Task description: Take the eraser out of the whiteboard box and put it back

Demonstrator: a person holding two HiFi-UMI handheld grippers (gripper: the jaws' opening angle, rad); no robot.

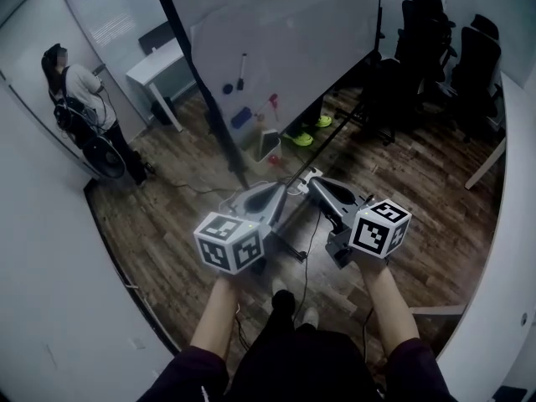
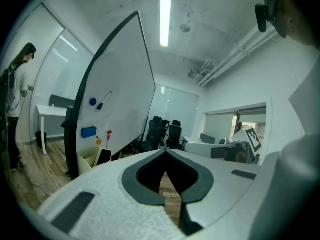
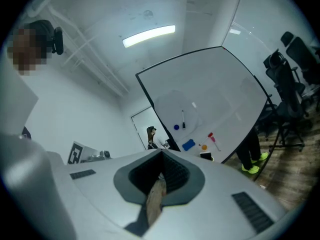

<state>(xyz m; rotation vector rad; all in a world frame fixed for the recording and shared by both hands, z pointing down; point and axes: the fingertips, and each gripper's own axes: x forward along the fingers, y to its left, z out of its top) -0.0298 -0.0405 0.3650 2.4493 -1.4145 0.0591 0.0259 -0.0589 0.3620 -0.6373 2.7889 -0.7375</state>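
Both left gripper (image 2: 165,151) and right gripper (image 3: 161,153) have curved, grey-padded fingers (image 2: 131,181) pressed together, empty.

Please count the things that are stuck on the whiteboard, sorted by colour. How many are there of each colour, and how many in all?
Blue: 2 (round magnet, blue block)
Black: 1 (black marker)
Red: 1 (red marker)
Orange: 1 (orange magnet)
Total: 5
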